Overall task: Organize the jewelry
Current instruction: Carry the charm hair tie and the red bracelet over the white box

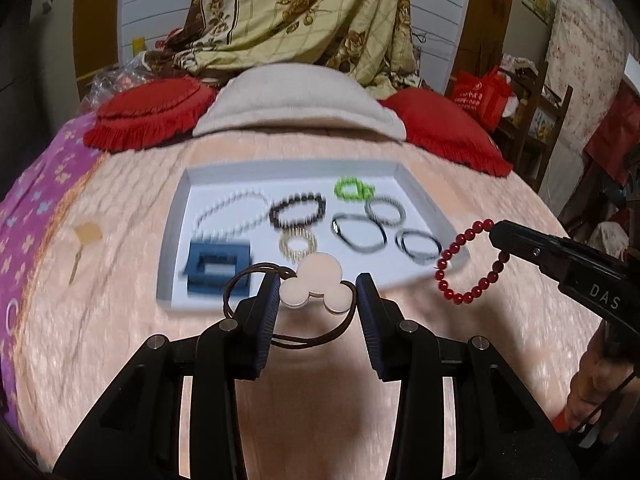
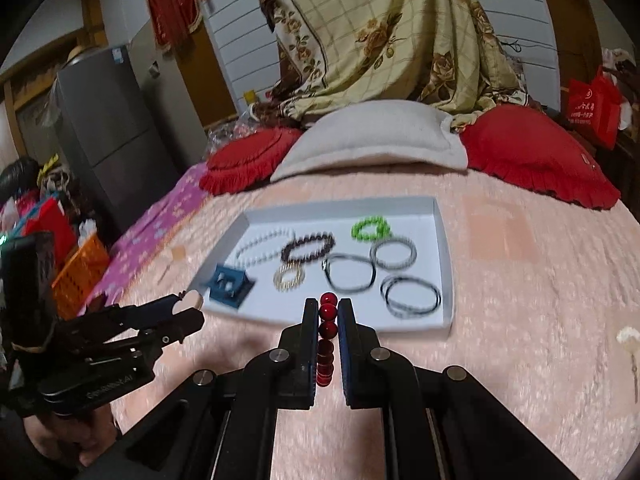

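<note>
On the peach bedspread lies a white tray (image 1: 176, 208) (image 2: 443, 240) holding a pearl necklace (image 1: 224, 210), a dark bead bracelet (image 1: 298, 202), a green bracelet (image 1: 352, 188), a gold bangle (image 1: 298, 254), black cord loops (image 1: 360, 236) and a blue earring box (image 1: 218, 270). My left gripper (image 1: 318, 282) (image 2: 188, 308) is shut on a brown hair tie with a pale three-disc ornament (image 1: 320, 276) (image 2: 193, 299), just before the tray's near edge. To its right, my right gripper (image 2: 328, 306) (image 1: 496, 232) is shut on a red bead bracelet (image 2: 328, 312) (image 1: 460, 240), which hangs over the tray's near right corner.
Two red fringed cushions (image 1: 148, 116) (image 1: 444, 132), a beige pillow (image 1: 296, 100) and a floral quilt (image 1: 304, 12) lie behind the tray. A small pale clip (image 1: 86, 236) rests on the bedspread at left, a white flower pin (image 2: 626, 338) at right. A grey fridge (image 2: 108, 128) stands left of the bed.
</note>
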A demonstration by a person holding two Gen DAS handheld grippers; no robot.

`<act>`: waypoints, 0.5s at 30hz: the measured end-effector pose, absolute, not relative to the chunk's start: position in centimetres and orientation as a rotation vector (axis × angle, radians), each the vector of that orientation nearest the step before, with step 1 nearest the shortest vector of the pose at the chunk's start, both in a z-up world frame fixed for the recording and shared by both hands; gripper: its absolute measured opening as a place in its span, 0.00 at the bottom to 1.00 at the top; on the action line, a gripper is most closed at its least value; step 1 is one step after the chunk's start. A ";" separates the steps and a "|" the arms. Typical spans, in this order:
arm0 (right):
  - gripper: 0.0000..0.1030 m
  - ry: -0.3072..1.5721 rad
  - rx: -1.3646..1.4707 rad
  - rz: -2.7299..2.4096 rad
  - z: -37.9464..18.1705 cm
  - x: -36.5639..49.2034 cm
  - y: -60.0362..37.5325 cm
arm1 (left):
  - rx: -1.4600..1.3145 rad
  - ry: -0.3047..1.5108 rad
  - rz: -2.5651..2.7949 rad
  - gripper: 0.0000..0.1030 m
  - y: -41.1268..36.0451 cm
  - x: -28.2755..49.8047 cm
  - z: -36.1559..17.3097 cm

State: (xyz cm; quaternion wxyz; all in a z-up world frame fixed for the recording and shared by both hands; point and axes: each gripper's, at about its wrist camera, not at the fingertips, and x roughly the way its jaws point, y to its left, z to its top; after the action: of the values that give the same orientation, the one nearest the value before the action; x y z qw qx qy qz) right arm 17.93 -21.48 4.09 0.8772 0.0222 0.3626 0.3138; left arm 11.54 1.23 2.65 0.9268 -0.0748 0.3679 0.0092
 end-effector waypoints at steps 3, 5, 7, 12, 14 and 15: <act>0.08 0.753 0.060 0.644 4.6 20.1 -20.8 | -0.155 0.740 0.023 0.36 1.8 14.0 2.9; 0.08 0.743 0.073 0.642 4.8 21.3 -20.4 | -0.172 0.750 0.014 0.36 2.1 16.0 2.3; 0.08 0.738 0.090 0.634 4.5 22.3 -20.1 | -0.181 0.766 0.010 0.36 2.1 17.8 1.2; 0.08 0.779 0.134 0.633 2.4 24.6 -19.2 | -0.172 0.821 0.001 0.36 2.0 19.9 -2.3; 0.08 0.824 0.151 0.643 0.9 25.4 -18.5 | -0.166 0.844 0.011 0.36 2.1 20.1 -3.2; 0.08 0.842 0.158 0.647 0.3 25.6 -18.1 | -0.161 0.854 0.014 0.36 2.2 20.2 -3.6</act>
State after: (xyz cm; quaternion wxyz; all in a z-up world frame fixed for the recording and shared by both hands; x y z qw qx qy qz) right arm 25.59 -18.14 0.33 0.8593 0.0752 0.4011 0.3084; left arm 20.19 2.21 -3.58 0.9070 -0.0780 0.4138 0.0069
